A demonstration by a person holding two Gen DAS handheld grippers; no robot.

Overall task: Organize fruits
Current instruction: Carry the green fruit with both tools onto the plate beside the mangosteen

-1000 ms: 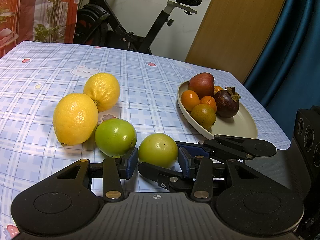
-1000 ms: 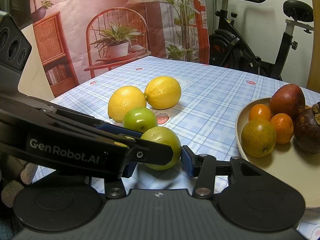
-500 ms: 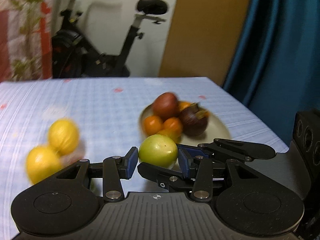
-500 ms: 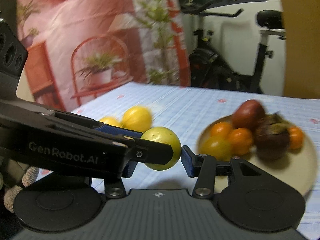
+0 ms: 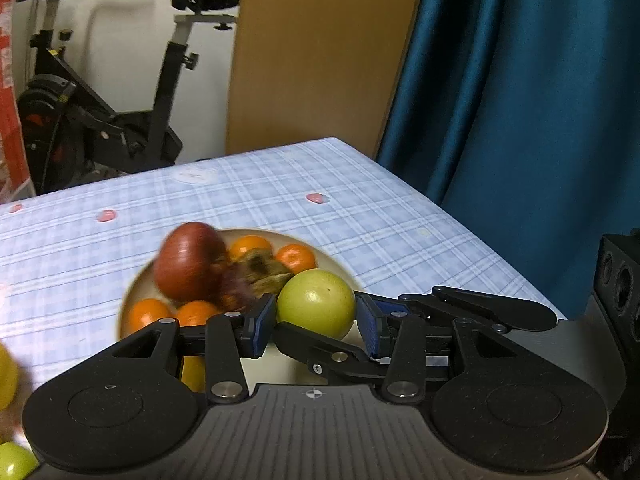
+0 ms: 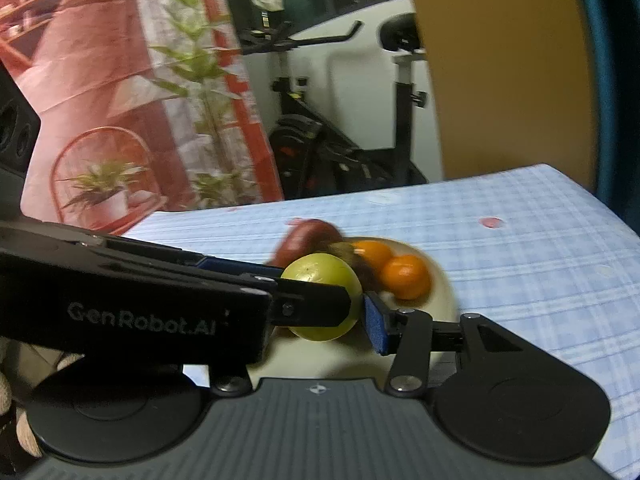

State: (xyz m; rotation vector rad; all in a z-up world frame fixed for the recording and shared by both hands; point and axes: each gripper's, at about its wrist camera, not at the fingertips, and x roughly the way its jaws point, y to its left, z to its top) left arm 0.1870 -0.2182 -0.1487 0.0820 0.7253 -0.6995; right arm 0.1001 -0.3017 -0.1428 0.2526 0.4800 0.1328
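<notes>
Both grippers grip one round green fruit [image 5: 316,300] crosswise and hold it in the air over the near part of a beige oval plate [image 5: 130,300]. My left gripper [image 5: 315,326] presses its blue pads on the fruit's two sides. In the right wrist view the same green fruit [image 6: 320,276] sits in my right gripper [image 6: 326,320]. There the left gripper's black finger [image 6: 312,300] crosses in front of it and hides one pad. On the plate [image 6: 446,300] lie a dark red fruit [image 5: 188,264], a mangosteen [image 5: 256,276] and several small oranges [image 5: 296,258].
A lemon [image 5: 6,376] and a second green fruit [image 5: 14,460] show at the left edge of the checked tablecloth [image 5: 360,216]. The table's right edge runs close to a blue curtain [image 5: 520,100]. An exercise bike [image 5: 100,112] and a wooden panel [image 5: 316,52] stand behind.
Both grippers have lifted the green fruit off the table and carried it right, over the plate. The lemons and the other green fruit have slid to the left edge of the view.
</notes>
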